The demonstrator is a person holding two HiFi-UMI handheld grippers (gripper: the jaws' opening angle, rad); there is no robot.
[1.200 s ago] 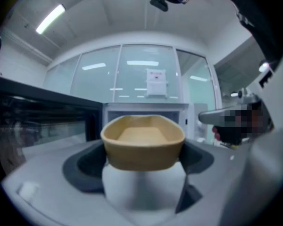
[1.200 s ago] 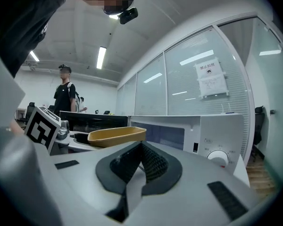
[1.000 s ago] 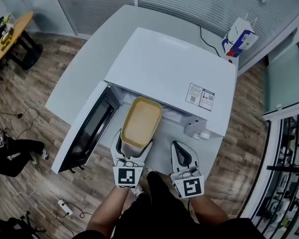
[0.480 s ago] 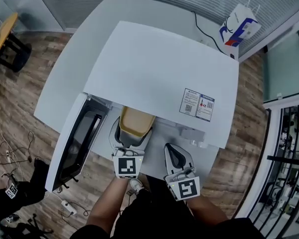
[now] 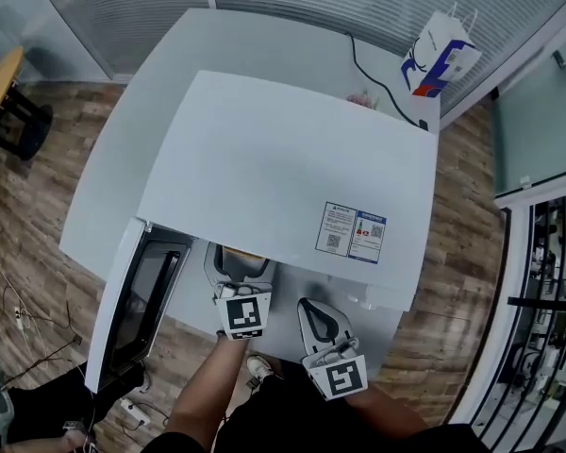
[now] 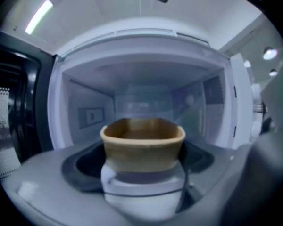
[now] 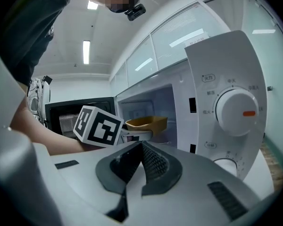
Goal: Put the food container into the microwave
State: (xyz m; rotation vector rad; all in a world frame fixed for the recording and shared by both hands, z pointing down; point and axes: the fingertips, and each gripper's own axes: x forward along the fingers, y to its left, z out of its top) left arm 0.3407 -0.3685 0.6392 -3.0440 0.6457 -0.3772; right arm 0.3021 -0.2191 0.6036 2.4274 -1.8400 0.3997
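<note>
The tan food container [image 6: 143, 144] sits between the jaws of my left gripper [image 6: 144, 173], which is shut on its near end. It is held in the mouth of the white microwave's [image 5: 283, 177] open cavity [image 6: 141, 95]. In the head view only a sliver of the container [image 5: 242, 254] shows under the microwave's top edge, ahead of the left gripper [image 5: 238, 276]. My right gripper [image 5: 313, 310] hangs lower right of it, jaws shut and empty, in front of the control panel. From the right gripper [image 7: 141, 149] view the container [image 7: 146, 122] is at the cavity opening.
The microwave door [image 5: 132, 300] stands swung open to the left. The control panel with its round knob [image 7: 236, 109] is right of the cavity. A paper bag [image 5: 439, 50] and a black cable [image 5: 382, 78] lie on the white table [image 5: 156, 88] behind.
My left gripper has carried the container forward into the microwave opening, so most of it is now hidden under the microwave's top. The right gripper has sunk slightly.
</note>
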